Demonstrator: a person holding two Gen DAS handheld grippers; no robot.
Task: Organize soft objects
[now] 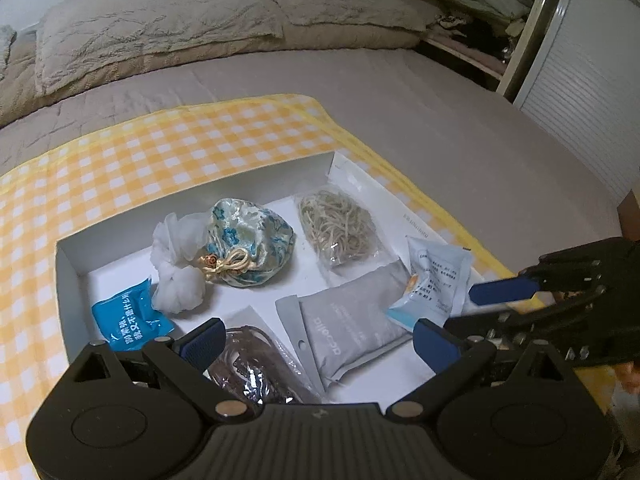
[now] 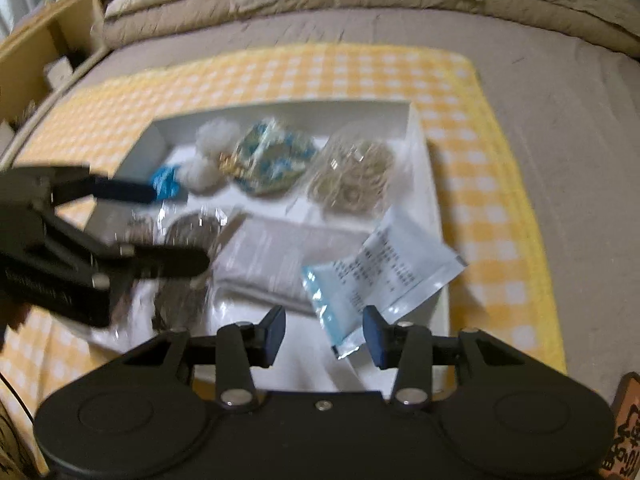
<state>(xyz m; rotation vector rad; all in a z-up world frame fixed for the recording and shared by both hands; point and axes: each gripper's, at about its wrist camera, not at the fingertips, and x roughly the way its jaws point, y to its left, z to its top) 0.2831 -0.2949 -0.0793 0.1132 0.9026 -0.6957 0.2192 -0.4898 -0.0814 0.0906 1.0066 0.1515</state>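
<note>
The left gripper (image 1: 316,340) is held low and level, its two blue-padded fingers (image 1: 202,338) spread wide apart with nothing between them. The right gripper (image 2: 324,332) sits just off to its right, angled inward toward it, jaws parted to a moderate gap and gripping nothing. One blue finger (image 1: 504,290) of the right gripper reaches ahead of the left's right fingertip.
</note>
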